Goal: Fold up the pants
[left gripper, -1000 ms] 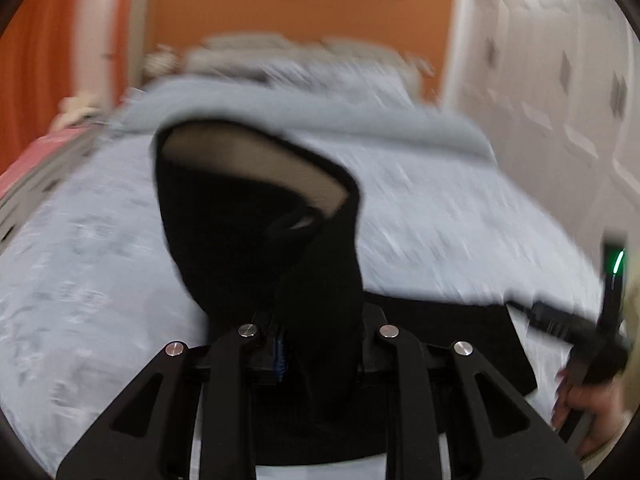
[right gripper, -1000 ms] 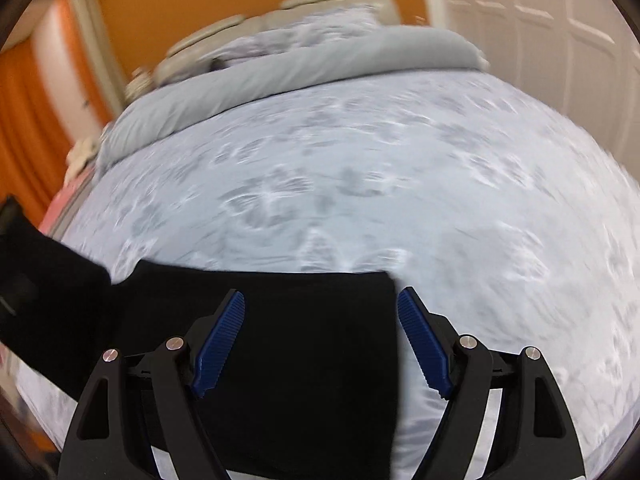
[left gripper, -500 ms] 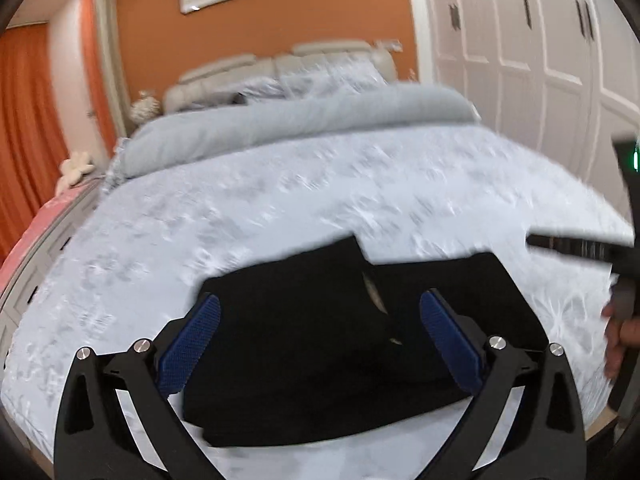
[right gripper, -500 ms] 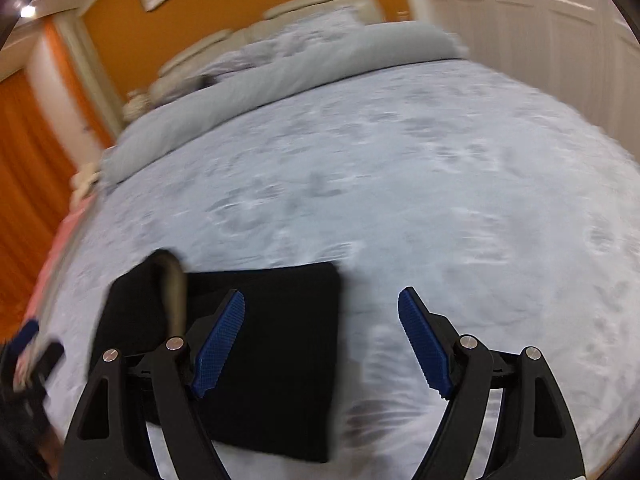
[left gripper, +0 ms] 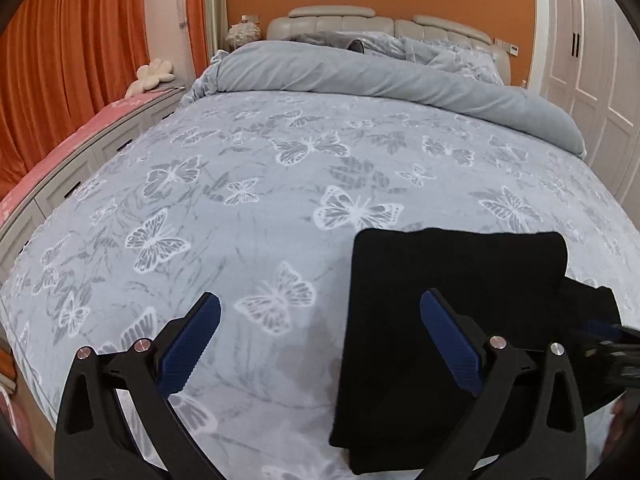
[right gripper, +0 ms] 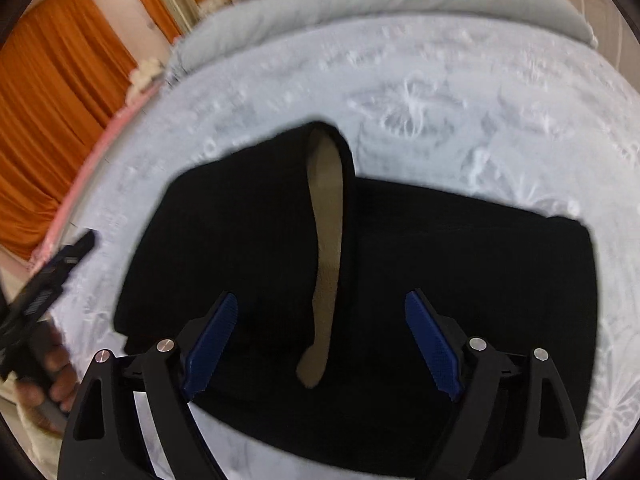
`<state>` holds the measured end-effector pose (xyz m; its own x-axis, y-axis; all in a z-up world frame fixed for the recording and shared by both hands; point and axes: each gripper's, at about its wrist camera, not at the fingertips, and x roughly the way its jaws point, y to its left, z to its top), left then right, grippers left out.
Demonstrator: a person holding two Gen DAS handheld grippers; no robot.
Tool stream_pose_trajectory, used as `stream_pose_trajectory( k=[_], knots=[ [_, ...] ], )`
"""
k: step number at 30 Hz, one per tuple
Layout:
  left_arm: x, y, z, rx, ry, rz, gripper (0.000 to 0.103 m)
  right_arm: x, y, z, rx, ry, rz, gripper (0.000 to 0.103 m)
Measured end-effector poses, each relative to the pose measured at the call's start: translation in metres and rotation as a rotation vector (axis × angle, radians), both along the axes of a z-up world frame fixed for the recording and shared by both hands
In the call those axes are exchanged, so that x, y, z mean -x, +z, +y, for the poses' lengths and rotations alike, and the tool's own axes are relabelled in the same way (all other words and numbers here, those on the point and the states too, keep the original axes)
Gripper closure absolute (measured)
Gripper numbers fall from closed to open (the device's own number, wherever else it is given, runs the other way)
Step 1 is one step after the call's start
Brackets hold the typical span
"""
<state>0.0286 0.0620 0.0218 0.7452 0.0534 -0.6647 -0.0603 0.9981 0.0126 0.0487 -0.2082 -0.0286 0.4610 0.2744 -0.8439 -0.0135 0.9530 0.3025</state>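
Observation:
The black pants point(left gripper: 452, 304) lie folded into a compact stack near the front edge of the bed point(left gripper: 280, 184). My left gripper point(left gripper: 320, 344) is open and empty, hovering left of the stack with its right finger over the cloth. In the right wrist view the pants point(right gripper: 460, 264) fill the middle, with a raised fold showing a beige lining strip point(right gripper: 326, 264). My right gripper point(right gripper: 322, 344) is open and empty just above them, straddling the beige strip. The left gripper's body shows at the left edge of the right wrist view point(right gripper: 44, 288).
A rolled grey duvet point(left gripper: 380, 80) and pillows lie at the head of the bed. White wardrobe doors point(left gripper: 592, 60) stand on the right. A pink-topped drawer unit point(left gripper: 60, 152) and orange curtains point(left gripper: 68, 60) run along the left.
My left gripper let go of the pants' end, which dropped onto the stack, then opened and swung left. My right gripper moved left over the pants.

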Motion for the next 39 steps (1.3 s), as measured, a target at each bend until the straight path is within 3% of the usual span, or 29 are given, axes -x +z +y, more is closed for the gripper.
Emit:
stream_pose_trajectory(
  k=[2, 3, 4, 5, 7, 11, 13, 15, 17, 20, 23, 25, 27, 30, 32, 37, 39],
  knots=[
    [0.002, 0.000, 0.004, -0.004, 0.004, -0.010, 0.005, -0.003, -0.005, 0.004, -0.014, -0.022, 0.004, 0.019],
    [0.003, 0.001, 0.007, -0.002, 0.006, -0.010, 0.005, -0.003, -0.003, 0.011, -0.028, -0.008, -0.034, 0.026],
    [0.003, 0.001, 0.008, 0.002, 0.004, -0.007, 0.005, -0.003, -0.001, 0.018, -0.037, 0.021, -0.048, 0.058],
    [0.004, 0.001, 0.009, 0.010, -0.002, -0.003, 0.005, -0.002, 0.004, 0.025, 0.013, 0.019, -0.075, 0.077],
    [0.005, 0.003, 0.013, 0.020, -0.007, -0.005, 0.005, 0.000, 0.013, 0.028, 0.015, 0.028, -0.112, 0.089],
    [0.012, 0.009, 0.019, 0.015, 0.004, -0.032, 0.005, 0.027, 0.070, 0.016, -0.075, 0.037, -0.272, 0.096],
    [0.016, 0.012, 0.023, 0.026, 0.005, -0.044, 0.005, 0.050, 0.100, 0.000, -0.077, 0.030, -0.344, 0.096],
    [0.019, 0.013, 0.026, 0.033, 0.004, -0.044, 0.005, 0.068, 0.108, -0.024, -0.020, -0.022, -0.364, 0.096],
    [0.019, 0.009, 0.024, 0.028, 0.003, -0.029, 0.005, 0.074, 0.081, -0.059, 0.051, -0.102, -0.266, 0.095],
    [0.016, 0.001, 0.013, 0.019, -0.022, 0.008, 0.005, 0.068, 0.010, -0.101, 0.069, -0.194, -0.011, 0.094],
    [0.017, -0.004, -0.007, 0.021, -0.068, 0.025, 0.005, 0.074, 0.016, -0.102, 0.050, -0.154, -0.069, 0.093],
    [0.019, -0.005, -0.022, 0.012, -0.096, 0.027, 0.005, 0.076, 0.012, -0.101, 0.039, -0.159, -0.062, 0.085],
    [0.023, -0.007, -0.040, 0.002, -0.127, 0.032, 0.005, 0.075, 0.010, -0.103, 0.033, -0.158, -0.055, 0.084],
    [0.027, -0.012, -0.061, -0.018, -0.170, 0.047, 0.005, 0.072, 0.017, -0.105, 0.009, -0.172, -0.074, 0.064],
    [0.029, -0.017, -0.072, -0.040, -0.192, 0.056, 0.005, 0.066, 0.020, -0.107, -0.016, -0.183, -0.078, 0.044],
    [0.033, -0.022, -0.089, -0.053, -0.226, 0.078, 0.005, 0.055, 0.014, -0.105, -0.115, -0.187, -0.050, 0.042],
    [0.035, -0.022, -0.094, -0.060, -0.235, 0.080, 0.005, 0.052, 0.007, -0.100, -0.112, -0.183, -0.023, 0.042]
  ],
)
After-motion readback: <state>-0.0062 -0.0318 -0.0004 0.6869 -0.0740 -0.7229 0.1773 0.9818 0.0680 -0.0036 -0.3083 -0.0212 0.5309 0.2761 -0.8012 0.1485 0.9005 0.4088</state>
